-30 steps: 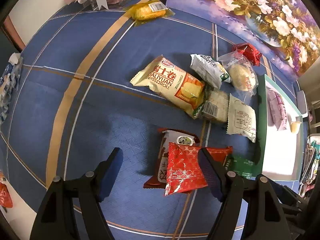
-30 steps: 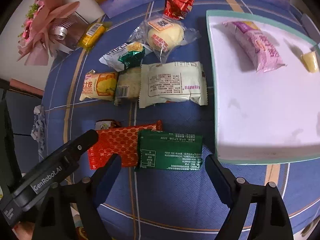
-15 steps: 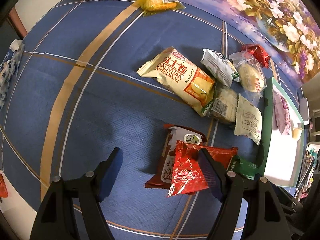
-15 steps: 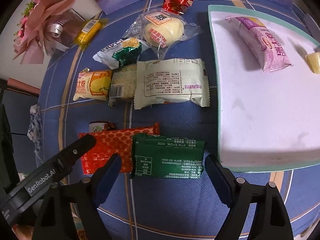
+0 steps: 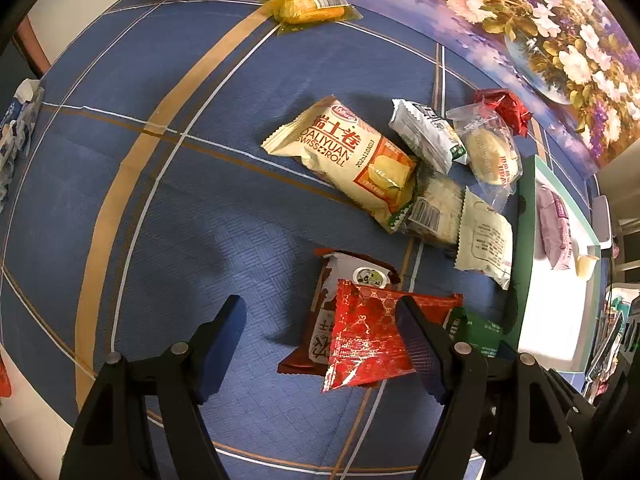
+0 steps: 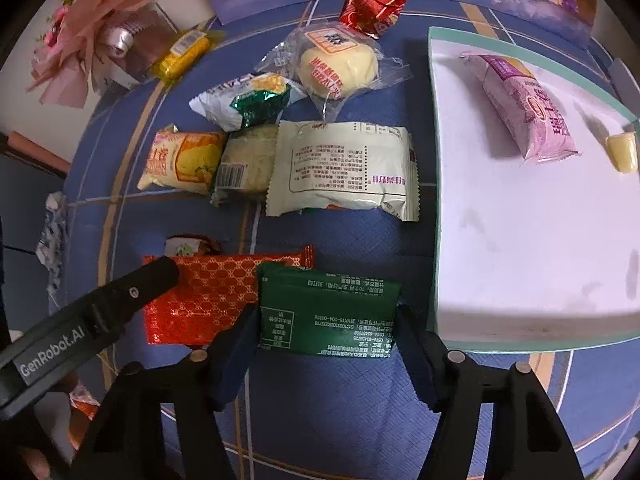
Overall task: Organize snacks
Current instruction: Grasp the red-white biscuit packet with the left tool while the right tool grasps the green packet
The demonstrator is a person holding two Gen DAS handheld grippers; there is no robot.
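the white tray (image 6: 520,260) with a teal rim is seen ahead and to the right of the right gripper (image 6: 324,344); a pink swiss roll packet (image 6: 520,104) and a small yellow candy (image 6: 622,152) are held in its far part, with the near part of its floor left bare. bare blue tablecloth (image 5: 140,200) is seen ahead of and to the left of the left gripper (image 5: 320,336), whose jaws are spread, with a red patterned packet (image 5: 368,340) lying against its right finger. the right gripper is spread around the near end of a green packet (image 6: 326,308), its fingers just beside the packet's two sides. the packet's right edge lies close to the tray's rim.
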